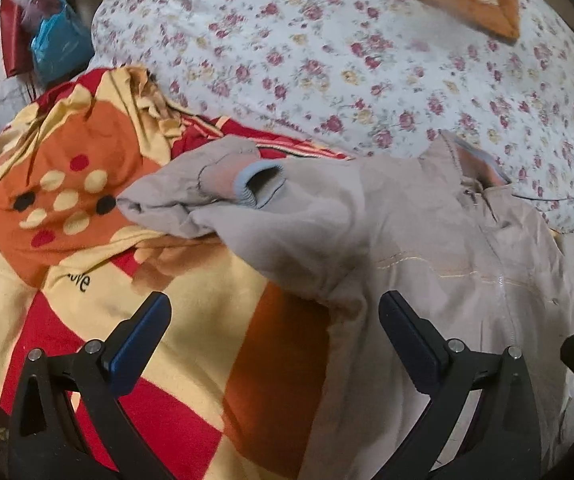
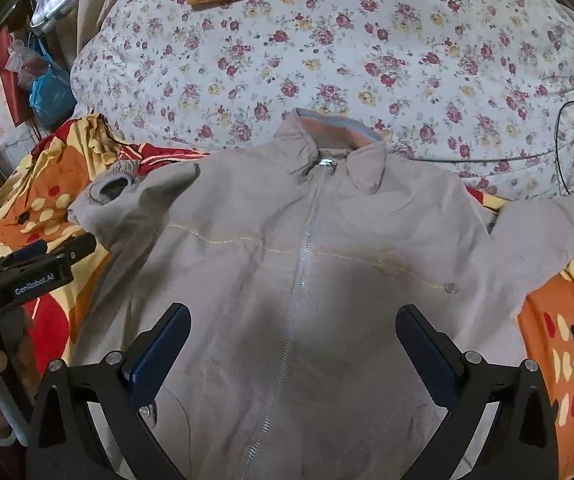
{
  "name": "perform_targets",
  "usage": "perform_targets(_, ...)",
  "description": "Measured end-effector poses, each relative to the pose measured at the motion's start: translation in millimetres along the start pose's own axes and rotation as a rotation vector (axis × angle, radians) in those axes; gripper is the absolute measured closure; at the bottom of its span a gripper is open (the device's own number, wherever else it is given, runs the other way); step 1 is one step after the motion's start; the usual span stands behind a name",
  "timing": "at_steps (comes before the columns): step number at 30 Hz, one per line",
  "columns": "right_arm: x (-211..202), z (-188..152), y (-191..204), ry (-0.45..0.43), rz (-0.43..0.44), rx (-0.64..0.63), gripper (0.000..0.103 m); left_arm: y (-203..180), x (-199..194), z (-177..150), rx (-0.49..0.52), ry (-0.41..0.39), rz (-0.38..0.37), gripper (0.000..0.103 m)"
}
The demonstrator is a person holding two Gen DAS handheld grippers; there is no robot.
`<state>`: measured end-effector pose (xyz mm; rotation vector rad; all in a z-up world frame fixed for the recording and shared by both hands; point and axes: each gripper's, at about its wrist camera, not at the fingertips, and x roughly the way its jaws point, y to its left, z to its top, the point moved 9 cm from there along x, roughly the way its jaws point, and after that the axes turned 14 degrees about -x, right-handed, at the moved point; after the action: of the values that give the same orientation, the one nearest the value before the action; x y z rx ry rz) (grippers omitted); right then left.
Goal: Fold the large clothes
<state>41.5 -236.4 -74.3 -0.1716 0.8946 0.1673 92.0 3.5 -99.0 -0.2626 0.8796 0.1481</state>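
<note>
With the left gripper (image 1: pixel 275 340) and right gripper (image 2: pixel 293 350) both spread wide and empty, the zipped beige nylon jacket (image 2: pixel 287 260) is seen flat at frame centre on the orange-red patterned bedsheet (image 1: pixel 207 320); its bunched left sleeve (image 1: pixel 207 196) could be misgrabbed, dragging sheet along.

Floral quilt (image 2: pixel 327 64) behind orange-red patterned bedsheet (image 1: pixel 191 320), dim light.
</note>
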Motion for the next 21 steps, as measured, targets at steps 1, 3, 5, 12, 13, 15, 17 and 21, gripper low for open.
perform_targets(1,0.5,1.2,1.2,-0.004,0.0,-0.002,0.001,-0.5,0.9,-0.1,-0.004,0.0,-0.005,0.0)
perform_targets(3,2.7,2.6,4.1,-0.006,0.001,-0.01,0.001,-2.5,1.4,-2.5,0.002,0.0,-0.005,0.0)
perform_targets(5,5.2,2.0,7.9,-0.003,0.0,-0.02,0.001,-6.5,2.1,-3.3,0.01,-0.005,-0.01,0.0)
perform_targets(12,7.3,-4.2,8.0,-0.019,-0.029,-0.043,0.001,-10.1,-2.4,-3.7,-0.003,-0.022,-0.033,0.0)
perform_targets(13,7.8,-5.2,6.9,-0.023,-0.029,-0.039,0.001,-10.3,-2.4,-4.2,-0.003,-0.022,-0.034,0.0)
perform_targets(15,10.3,-7.3,3.9,-0.03,-0.028,-0.029,0.001,-12.3,-2.7,-5.4,0.001,-0.024,-0.036,0.0)
perform_targets(17,14.1,-10.9,0.7,-0.029,-0.023,-0.01,0.001,-14.2,-2.8,-5.8,0.006,-0.035,-0.025,0.0)
perform_targets(21,18.0,-14.5,-3.6,-0.041,-0.021,-0.003,0.001,-20.0,0.0,-8.2,0.024,-0.047,-0.017,0.0)
